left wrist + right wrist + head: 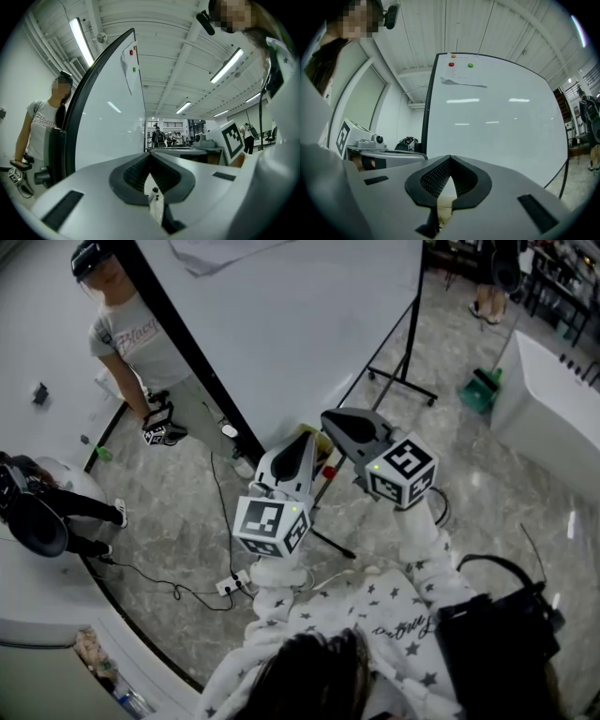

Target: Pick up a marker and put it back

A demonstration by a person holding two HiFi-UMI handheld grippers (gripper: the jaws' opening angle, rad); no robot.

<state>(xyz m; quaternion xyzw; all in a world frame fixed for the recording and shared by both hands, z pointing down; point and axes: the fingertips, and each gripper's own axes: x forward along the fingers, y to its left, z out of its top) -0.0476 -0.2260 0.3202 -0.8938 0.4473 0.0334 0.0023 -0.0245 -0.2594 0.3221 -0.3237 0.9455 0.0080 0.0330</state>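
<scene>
In the head view my left gripper and right gripper are held side by side in the air, close to the lower edge of the big whiteboard. The left gripper has its jaw tips touching. A small white marker with a black cap shows through the hollow behind the tips; I cannot tell whether it is held. The right gripper is shut too, nothing between its tips, only a pale beige patch in the hollow. A red object sits under the grippers by the board's edge.
The whiteboard stands on a black wheeled frame and carries red and green magnets and a sheet of paper. A person with grippers stands at the left. A power strip with cables lies on the floor. A white counter is right.
</scene>
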